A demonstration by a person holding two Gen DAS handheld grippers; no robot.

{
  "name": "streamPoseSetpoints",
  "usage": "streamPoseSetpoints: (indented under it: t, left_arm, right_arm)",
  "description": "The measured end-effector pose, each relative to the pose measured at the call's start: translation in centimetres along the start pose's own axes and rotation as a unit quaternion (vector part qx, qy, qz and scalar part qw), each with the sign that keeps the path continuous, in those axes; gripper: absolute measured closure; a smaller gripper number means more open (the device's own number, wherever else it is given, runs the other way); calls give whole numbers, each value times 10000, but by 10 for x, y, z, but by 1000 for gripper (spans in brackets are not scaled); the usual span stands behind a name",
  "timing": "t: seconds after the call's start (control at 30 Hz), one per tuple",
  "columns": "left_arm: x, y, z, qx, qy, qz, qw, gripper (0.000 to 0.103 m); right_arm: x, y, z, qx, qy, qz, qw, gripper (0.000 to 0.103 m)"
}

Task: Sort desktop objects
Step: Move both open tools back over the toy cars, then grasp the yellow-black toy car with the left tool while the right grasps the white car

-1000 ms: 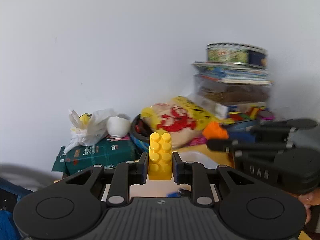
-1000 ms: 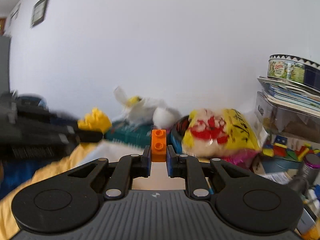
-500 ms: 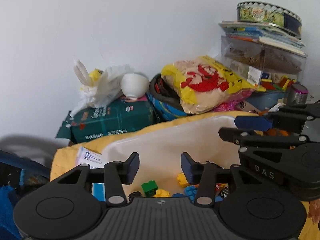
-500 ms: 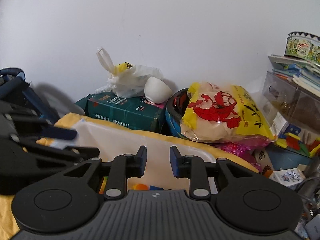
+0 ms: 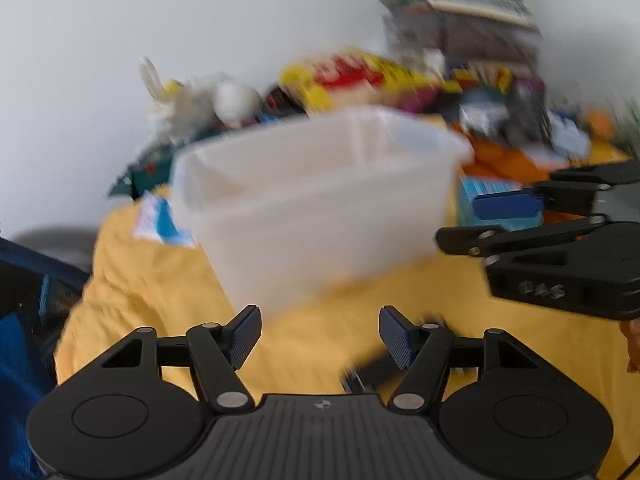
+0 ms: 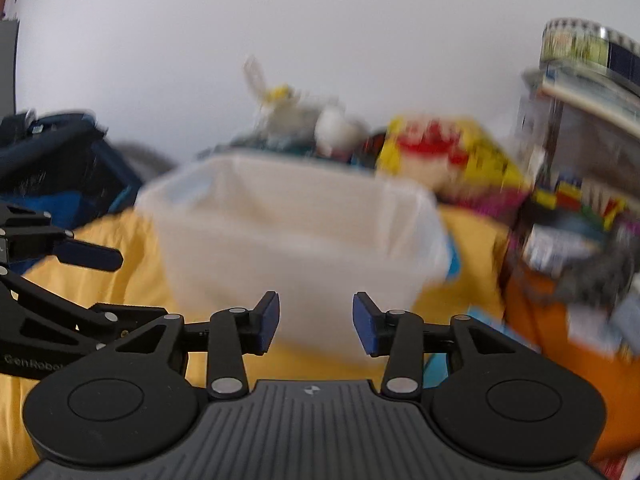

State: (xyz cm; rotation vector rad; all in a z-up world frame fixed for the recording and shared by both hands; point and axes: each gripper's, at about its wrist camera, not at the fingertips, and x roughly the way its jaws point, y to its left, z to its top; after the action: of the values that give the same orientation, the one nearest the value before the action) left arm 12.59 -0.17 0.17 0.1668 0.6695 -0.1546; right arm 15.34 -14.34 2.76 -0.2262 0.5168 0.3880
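A white translucent bin (image 5: 320,216) stands on the yellow cloth (image 5: 160,300), blurred by motion; its inside is hidden from this low angle. My left gripper (image 5: 320,334) hangs low in front of the bin's near wall, jaws opening, nothing between them. My right gripper (image 6: 316,322) is also low before the bin (image 6: 280,252), jaws opening and empty. In the left wrist view the right gripper (image 5: 476,220) shows at the right edge, beside the bin. The left gripper (image 6: 104,284) shows at the left edge of the right wrist view. No brick is in sight.
Behind the bin lie a yellow snack bag (image 6: 444,152), a white plastic bag (image 5: 176,100), a white bowl (image 5: 236,98) and a stack of boxes topped by a tin (image 6: 588,44). A blue bag (image 6: 60,160) sits left, an orange box (image 6: 560,320) right. A dark object (image 5: 368,374) lies under my left gripper.
The yellow brick has left my left gripper and the orange brick my right. Both grippers opened over the bin, then dropped to its near wall, opening wider.
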Motion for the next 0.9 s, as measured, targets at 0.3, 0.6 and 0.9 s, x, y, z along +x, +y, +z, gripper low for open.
streamPoseSetpoints:
  t: [0.3,0.6,0.9]
  left_arm:
    - [2,-24,-56,-83,559,-327,9979,34]
    - [6,-27,-49,496,361,-199,9979,34]
    - [38,-45,-32,2297,322,-601,9709,53]
  right_arm:
    - [0,10,-60,72,754,145,9970,58]
    - [24,26,-60,-318,919,397,9945,67]
    - [22,9,-73,-275,1132,197,9930,84]
